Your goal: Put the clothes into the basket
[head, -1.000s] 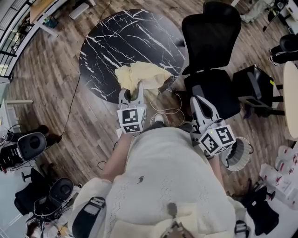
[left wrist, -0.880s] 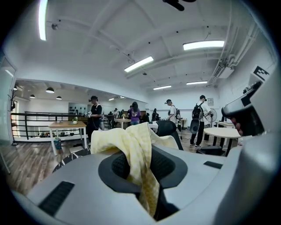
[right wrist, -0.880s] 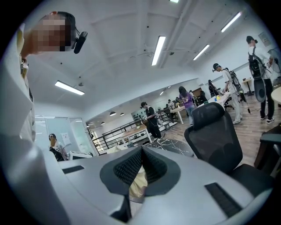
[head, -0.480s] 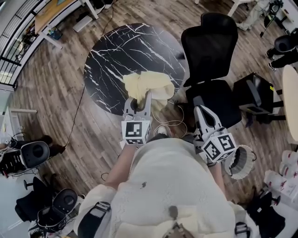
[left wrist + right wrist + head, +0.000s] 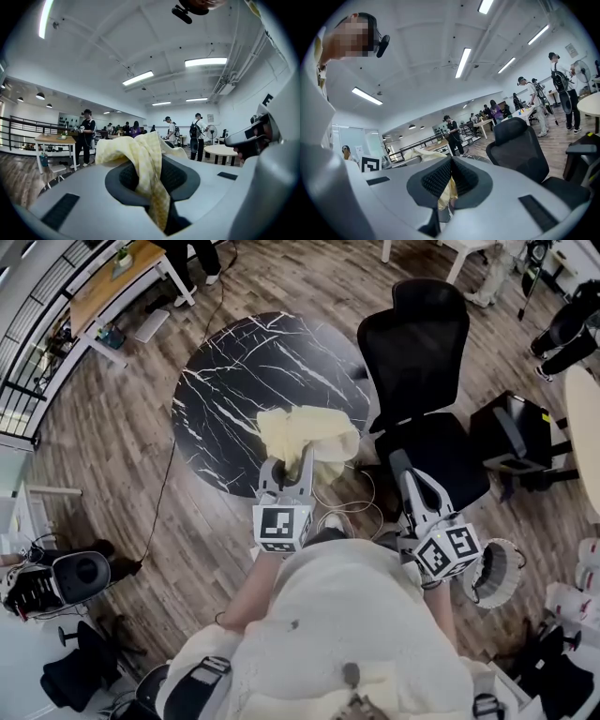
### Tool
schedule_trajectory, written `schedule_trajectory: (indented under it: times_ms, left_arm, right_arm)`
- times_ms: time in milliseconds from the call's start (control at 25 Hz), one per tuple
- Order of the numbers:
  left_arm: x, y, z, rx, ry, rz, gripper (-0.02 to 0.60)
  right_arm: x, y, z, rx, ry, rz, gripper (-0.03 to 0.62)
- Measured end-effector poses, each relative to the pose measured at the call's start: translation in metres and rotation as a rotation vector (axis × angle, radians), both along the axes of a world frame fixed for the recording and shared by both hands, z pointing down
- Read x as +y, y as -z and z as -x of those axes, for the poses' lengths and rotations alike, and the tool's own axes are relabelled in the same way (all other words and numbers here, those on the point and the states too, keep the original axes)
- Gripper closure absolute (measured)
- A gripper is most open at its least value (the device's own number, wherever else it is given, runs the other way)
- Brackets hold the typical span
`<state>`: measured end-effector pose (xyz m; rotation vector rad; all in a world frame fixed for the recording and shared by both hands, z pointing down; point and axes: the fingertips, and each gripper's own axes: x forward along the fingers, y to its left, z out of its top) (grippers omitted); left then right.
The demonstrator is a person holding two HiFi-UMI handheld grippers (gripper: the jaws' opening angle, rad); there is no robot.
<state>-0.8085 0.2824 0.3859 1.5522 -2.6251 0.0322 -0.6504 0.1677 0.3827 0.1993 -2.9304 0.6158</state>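
- My left gripper [image 5: 287, 463] is clenched on the cloth [image 5: 307, 430]. A yellow checked fold is pinched between its pads and comes up out of the jaws.
- The rest of the cloth bunches just past the left tips and spills to their right. It is lifted clear of the floor.
- My right gripper [image 5: 403, 465] has its jaws closed on each other with nothing gripped. A bit of yellow shows through the slot under its pads, but the head view puts this gripper well apart from the cloth.
- The basket [image 5: 495, 570] is white and open-topped and stands on the floor. It is just off the outer side of the right gripper's rear end, behind its tips, and I see nothing in it.
- The cloth is well apart from the basket, with the right gripper between them.
- A pale cable [image 5: 352, 495] loops on the wood floor [image 5: 122, 484], below and between the two grippers.
- Ahead of the left tips and under the cloth is the near edge of a round black table [image 5: 244, 371] with white veins.
- Ahead of the right tips stands a black chair [image 5: 417, 343], its seat under those tips and its back farther on.
- Far beyond the left tips a wooden desk [image 5: 112, 282] stands by a railing, and people [image 5: 86, 136] stand about.
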Motion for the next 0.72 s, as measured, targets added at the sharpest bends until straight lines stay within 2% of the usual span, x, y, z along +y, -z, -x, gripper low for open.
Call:
schedule_trajectory:
  times_ms: [200,720]
  left_arm:
    - [-0.014,0.012,-0.011,0.012,-0.068,-0.048,0.492]
    - [-0.072,0.042,-0.06,-0.009,-0.175,-0.085,0.492]
  right_arm:
    - [-0.009,0.001,-0.01,-0.002,-0.028,-0.011,0.585]
    - [-0.051,0.008,-0.075,0.006,-0.146,-0.022,0.585]
